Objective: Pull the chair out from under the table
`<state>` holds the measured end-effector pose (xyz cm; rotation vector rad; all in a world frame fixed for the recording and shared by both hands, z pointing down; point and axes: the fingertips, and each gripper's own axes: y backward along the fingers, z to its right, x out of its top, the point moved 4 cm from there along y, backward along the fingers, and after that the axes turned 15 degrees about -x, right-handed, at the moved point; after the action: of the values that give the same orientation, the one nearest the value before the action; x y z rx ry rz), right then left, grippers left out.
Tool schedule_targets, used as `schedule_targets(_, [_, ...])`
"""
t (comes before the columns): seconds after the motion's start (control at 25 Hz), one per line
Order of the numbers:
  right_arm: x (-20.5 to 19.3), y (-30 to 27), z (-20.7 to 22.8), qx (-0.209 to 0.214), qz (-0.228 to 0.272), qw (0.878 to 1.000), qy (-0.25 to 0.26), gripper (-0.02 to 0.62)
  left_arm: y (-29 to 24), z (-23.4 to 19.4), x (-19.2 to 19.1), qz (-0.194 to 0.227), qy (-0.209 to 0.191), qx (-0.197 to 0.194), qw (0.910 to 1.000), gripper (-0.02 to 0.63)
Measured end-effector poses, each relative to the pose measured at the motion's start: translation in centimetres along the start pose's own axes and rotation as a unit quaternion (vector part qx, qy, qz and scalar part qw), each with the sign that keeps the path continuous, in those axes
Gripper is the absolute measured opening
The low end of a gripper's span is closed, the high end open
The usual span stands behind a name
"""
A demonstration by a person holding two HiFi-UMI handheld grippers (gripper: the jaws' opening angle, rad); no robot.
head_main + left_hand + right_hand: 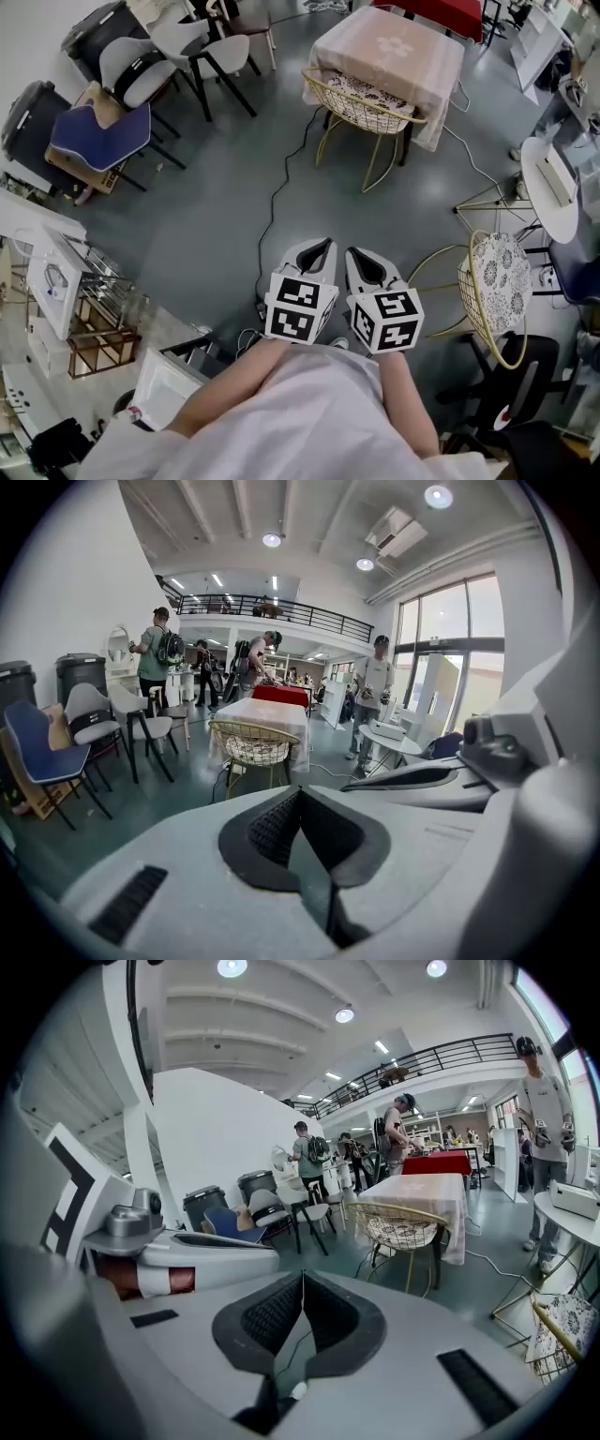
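In the head view, the left gripper (pixel 320 250) and the right gripper (pixel 360 262) sit side by side at lower centre, just apart, both pointing up the frame across the grey floor (pixel 216 216). Each has its jaws pressed together with nothing in them. The gold wire chair (pixel 366 101), with a patterned cushion, stands in the upper middle, well apart from both grippers. It is pushed up against the near edge of the table (pixel 427 58), which is draped in a pale pink cloth. A second wire chair (pixel 495 292) stands at the right edge, and a blue chair (pixel 98 131) at upper left.

In the left gripper view, the left gripper (pixel 300 797) fills the lower frame, its dark pads meeting in a closed line, empty. The chair (pixel 253 744) shows above them at centre, its back towards the camera, with the table (pixel 278 714) right behind it. The right gripper (pixel 427 776) lies at the right.

In the right gripper view, the right gripper (pixel 302 1281) is likewise closed on nothing. The chair (pixel 405 1224) stands right of centre against the table (pixel 429 1191), and the left gripper (pixel 192 1246) lies at the left.
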<state>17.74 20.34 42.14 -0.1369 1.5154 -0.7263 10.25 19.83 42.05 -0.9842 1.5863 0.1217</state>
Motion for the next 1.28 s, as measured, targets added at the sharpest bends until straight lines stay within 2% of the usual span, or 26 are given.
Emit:
schedule_targets(0.56, [5.8, -8.1, -1.9, -0.053, -0.010, 0.998, -0.009, 0.003, -2.6, -9.0, 5.2, -0.004, -0.008, -0.056, 0.9984, 0.003])
schedule_targets(0.88, [9.0, -11.8, -4.6, -0.080, 0.002, 0.997, -0.011, 0.003, -2.3, -14.3, 7.4, -0.005, -0.021, -0.081, 0.9965, 0.004])
schedule_targets(1.28, [9.5, -14.7, -6.7, -0.070, -0.005, 0.997, -0.021, 0.003, -1.7, -17.8, 7.1, -0.014, -0.021, -0.077, 0.9967, 0.005])
